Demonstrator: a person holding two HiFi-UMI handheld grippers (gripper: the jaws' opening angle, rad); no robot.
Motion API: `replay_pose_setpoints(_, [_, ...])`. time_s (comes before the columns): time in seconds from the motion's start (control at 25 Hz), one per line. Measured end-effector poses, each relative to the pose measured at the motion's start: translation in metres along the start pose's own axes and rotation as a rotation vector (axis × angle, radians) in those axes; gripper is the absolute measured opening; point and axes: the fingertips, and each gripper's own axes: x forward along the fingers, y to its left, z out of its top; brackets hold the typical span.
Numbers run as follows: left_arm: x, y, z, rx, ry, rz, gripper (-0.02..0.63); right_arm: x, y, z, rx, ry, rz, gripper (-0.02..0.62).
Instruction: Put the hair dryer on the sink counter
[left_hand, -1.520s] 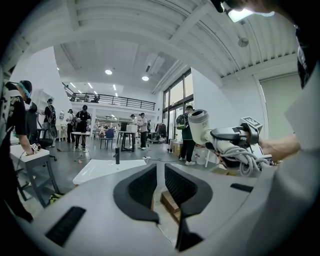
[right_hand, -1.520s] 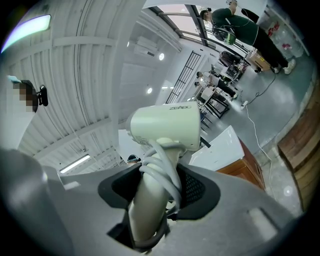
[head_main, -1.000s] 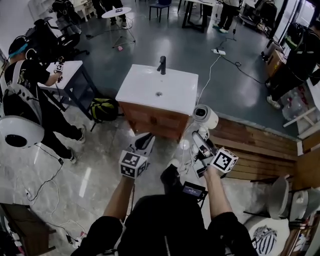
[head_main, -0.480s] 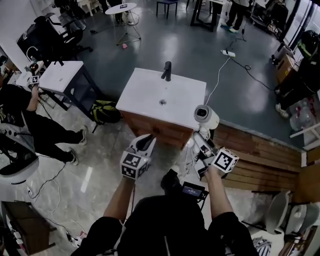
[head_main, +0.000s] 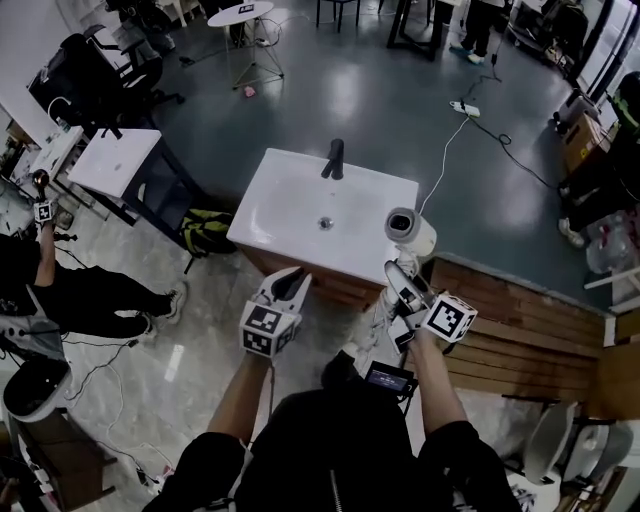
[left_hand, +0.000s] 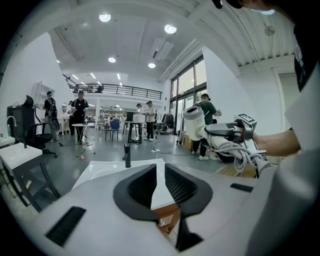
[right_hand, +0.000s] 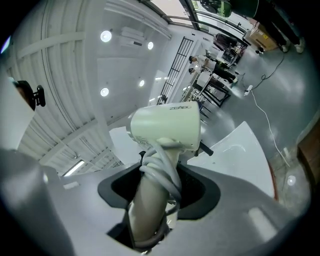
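Observation:
The white hair dryer (head_main: 408, 228) has its cord wound round the handle. My right gripper (head_main: 401, 287) is shut on that handle and holds the dryer upright, head up, at the right front corner of the white sink counter (head_main: 290, 200). In the right gripper view the dryer (right_hand: 165, 127) fills the middle, its handle between the jaws of the right gripper (right_hand: 160, 186), with the counter (right_hand: 240, 145) beyond. My left gripper (head_main: 288, 287) hangs at the counter's front edge, jaws slightly apart and empty. The left gripper view shows the left gripper (left_hand: 157, 184), the counter (left_hand: 115, 170) and the dryer (left_hand: 195, 122).
A black faucet (head_main: 335, 158) stands at the counter's back edge above a basin. A wooden cabinet (head_main: 335, 285) carries the counter. A small white table (head_main: 115, 160) and a person (head_main: 60, 290) are at the left, a backpack (head_main: 205, 228) lies on the floor, and wooden decking (head_main: 520, 320) lies at the right.
I have come closer to the sink, so the dryer's head now overlaps the counter's right front corner. Both grippers keep their hold and spacing. The person at the left has moved further left.

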Motion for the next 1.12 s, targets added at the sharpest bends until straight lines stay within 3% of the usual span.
replay_pose_setpoints(0.44, [0.062, 0.029, 0.026, 0.021, -0.029, -0.006, 0.055, 0.046, -0.039, 0.045, -0.012, 0.002, -0.009, 0.206])
replay_pose_setpoints(0.68, [0.079, 0.029, 0.017, 0.028, -0.015, -0.027, 0.055, 0.05, -0.06, 0.043, -0.037, 0.015, -0.048, 0.206])
replay_pose_setpoints(1.12, [0.122, 0.037, 0.036, 0.025, -0.014, -0.073, 0.055, 0.064, -0.083, 0.064, -0.025, 0.005, -0.104, 0.206])
